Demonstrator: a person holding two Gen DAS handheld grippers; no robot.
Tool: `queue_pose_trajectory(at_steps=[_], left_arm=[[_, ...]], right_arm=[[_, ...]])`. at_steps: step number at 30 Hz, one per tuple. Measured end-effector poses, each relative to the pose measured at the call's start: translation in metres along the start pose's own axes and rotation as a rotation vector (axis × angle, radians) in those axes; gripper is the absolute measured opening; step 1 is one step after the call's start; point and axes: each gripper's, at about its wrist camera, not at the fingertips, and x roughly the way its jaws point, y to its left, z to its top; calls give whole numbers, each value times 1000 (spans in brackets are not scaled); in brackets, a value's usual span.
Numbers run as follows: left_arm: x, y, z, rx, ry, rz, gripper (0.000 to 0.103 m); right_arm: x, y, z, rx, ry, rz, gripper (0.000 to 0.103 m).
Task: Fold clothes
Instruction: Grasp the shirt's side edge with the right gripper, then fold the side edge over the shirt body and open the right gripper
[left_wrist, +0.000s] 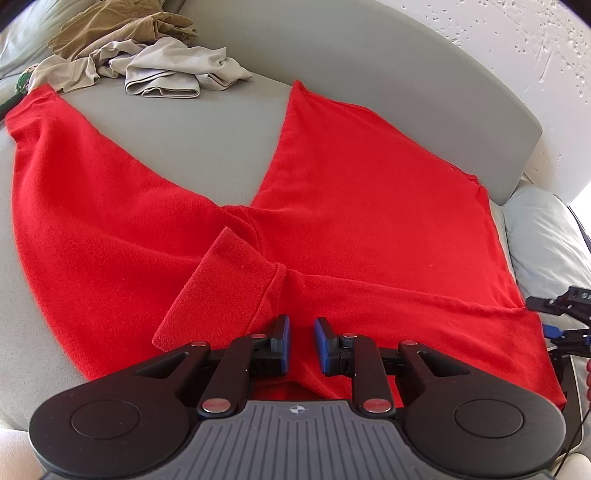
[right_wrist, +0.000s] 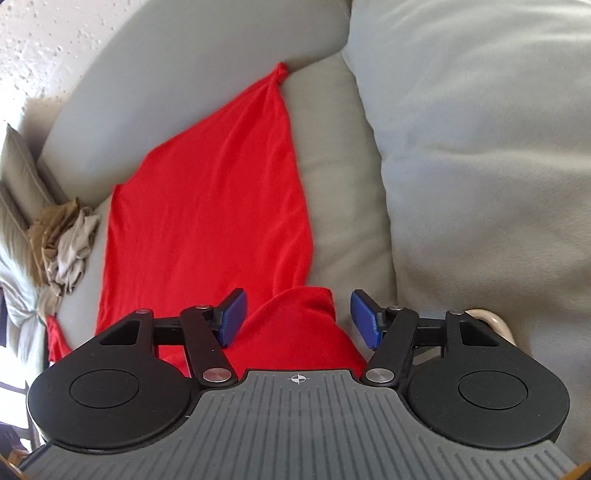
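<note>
Red trousers (left_wrist: 332, 184) lie spread on the grey sofa seat (left_wrist: 207, 133), legs fanned apart away from me. A corner of the waist is flipped over as a flap (left_wrist: 221, 288). My left gripper (left_wrist: 302, 328) hovers low over the waist edge just right of that flap; its blue pads stand a narrow gap apart with red cloth showing beneath, nothing pinched. In the right wrist view one red leg (right_wrist: 207, 206) runs up to the backrest. My right gripper (right_wrist: 298, 314) is wide open, straddling a raised red fold (right_wrist: 295, 325). Its black frame (left_wrist: 557, 321) shows at the left view's right edge.
A pile of tan and beige clothes (left_wrist: 147, 55) sits at the far end of the seat, also seen as a heap (right_wrist: 62, 243). The curved backrest (left_wrist: 369, 74) borders the seat. A pale blue pillow (left_wrist: 546, 240) lies right; a large grey cushion (right_wrist: 480, 147) stands beside the right gripper.
</note>
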Motion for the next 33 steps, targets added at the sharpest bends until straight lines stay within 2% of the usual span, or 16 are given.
queue_pose_trajectory(at_steps=[2,4,8,9,15,16,17,18,21,22,24,27,28,30,31,33], left_arm=[[0,1,1,-1,0,-4,22],[1,2,1,-2,1,-4,21],[1,2,2,-2,2,-2,21],[1,1,1,0,1,-1,21],[0,1,1,8,-1,6,21],[0,0,1,11,0,7,21],[0,0,1,15,0,8,21],[0,0,1,16,1,9,21],[0,1,1,16,-1,8,21],[0,0,0,19,-3,8,21],[0,0,0,18,-5,7,21],[-1,0,1,12,-3,5,21],[-1,0,1,13,-2,5,21],[-1,0,1,15,1,5,21],[0,0,2,16,2,5,21],[0,-1,2,22,1,7,20]], right_arm=[[11,-5,0,-10,10,5,16],[23,-9,1,-21,20,9,16],[-4,-16,1,4,-167,-192,14],[-10,-18,1,19,-183,-190,14],[1,4,-16,-104,-2,67,14],[9,6,-17,-105,27,49,13],[16,6,-18,-107,41,-12,3],[20,4,-18,-111,28,-83,0],[13,6,-17,-146,-56,-328,2],[6,8,-16,-141,-73,-319,2],[-6,18,-18,-160,-88,-217,2],[-4,31,-23,-215,-41,-149,3],[4,30,-24,-214,-17,-172,3],[18,27,-28,-218,19,-239,13],[17,29,-28,-222,9,-285,20],[-5,41,-36,-247,-29,-299,20]])
